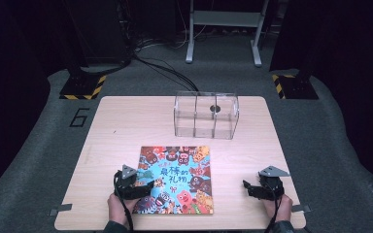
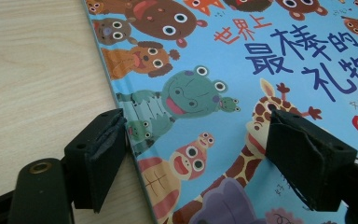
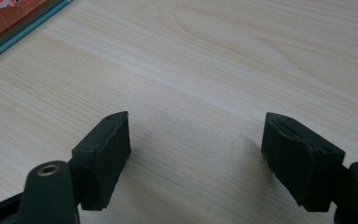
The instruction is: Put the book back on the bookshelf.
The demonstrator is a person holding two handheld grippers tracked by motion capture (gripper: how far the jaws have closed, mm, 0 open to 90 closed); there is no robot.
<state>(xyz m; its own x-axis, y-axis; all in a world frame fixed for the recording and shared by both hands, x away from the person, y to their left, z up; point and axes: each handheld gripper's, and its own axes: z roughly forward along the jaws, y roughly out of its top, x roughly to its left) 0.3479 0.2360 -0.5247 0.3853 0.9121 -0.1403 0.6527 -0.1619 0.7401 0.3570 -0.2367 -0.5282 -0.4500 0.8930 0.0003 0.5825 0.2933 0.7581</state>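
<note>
High view first: the left hand-held gripper (image 1: 143, 183) sits low at the left edge of a picture book (image 1: 176, 180), its jaws well apart and closed on nothing. Seen in the left gripper view, one jaw stands over the bare wood just beside the book's left edge and the other over the cover, so the edge of the picture book (image 2: 223, 107) runs between them; whether the pads touch it I cannot tell. The right hand-held gripper (image 1: 248, 188) rests over the bench (image 1: 126, 131) near its front right corner, well apart from the book, and the right gripper view shows its jaws gaping over plain wood grain with nothing between them. A hand (image 1: 117, 209) and a second hand (image 1: 282, 208) come in from the bottom edge. The book lies flat, cover up, at the front middle of the pale wooden bench. A clear plastic box (image 1: 206, 115) with dividers stands near the far edge. Around the bench lies grey floor (image 1: 39, 160); black cables (image 1: 165, 68) trail across it, yellow-and-black striped bases (image 1: 82, 87) sit at both sides, and a grey metal stand (image 1: 223, 29) rises in the dark background.
</note>
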